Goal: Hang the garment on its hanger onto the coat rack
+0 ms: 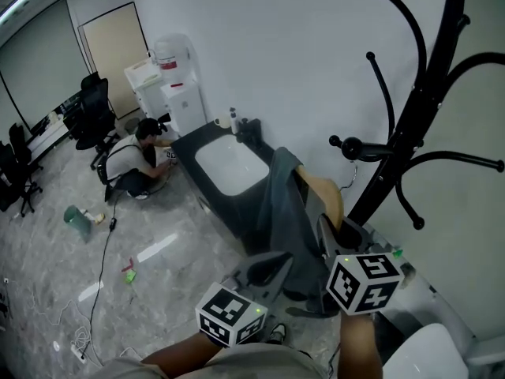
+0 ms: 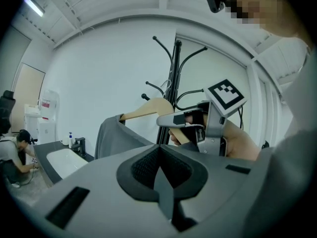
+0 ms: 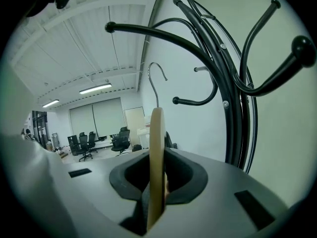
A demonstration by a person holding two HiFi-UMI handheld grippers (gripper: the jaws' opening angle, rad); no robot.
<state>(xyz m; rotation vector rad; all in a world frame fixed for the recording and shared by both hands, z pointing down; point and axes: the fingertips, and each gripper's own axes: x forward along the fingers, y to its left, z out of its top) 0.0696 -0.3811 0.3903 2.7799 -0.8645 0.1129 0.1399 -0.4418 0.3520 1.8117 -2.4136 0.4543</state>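
A dark grey garment (image 1: 278, 212) hangs on a wooden hanger (image 1: 330, 194) in front of the black coat rack (image 1: 410, 117). My right gripper (image 1: 329, 229) is shut on the hanger's wooden body (image 3: 157, 148). The hanger's metal hook (image 3: 157, 78) points up, close to the rack's curved arms (image 3: 213, 48) but not touching them. My left gripper (image 1: 271, 267) sits low beside the garment's lower part. In its own view the left gripper (image 2: 161, 178) is shut, with nothing visible between the jaws. That view also shows the garment (image 2: 111, 133), the hanger (image 2: 148, 108) and the right gripper (image 2: 183, 119).
A dark counter with a white sink (image 1: 229, 168) stands against the wall behind the garment. A person (image 1: 138, 164) crouches on the floor by a water dispenser (image 1: 177, 85). Office chairs (image 1: 95, 109) stand at the far left. Cables and small items (image 1: 102, 243) lie on the floor.
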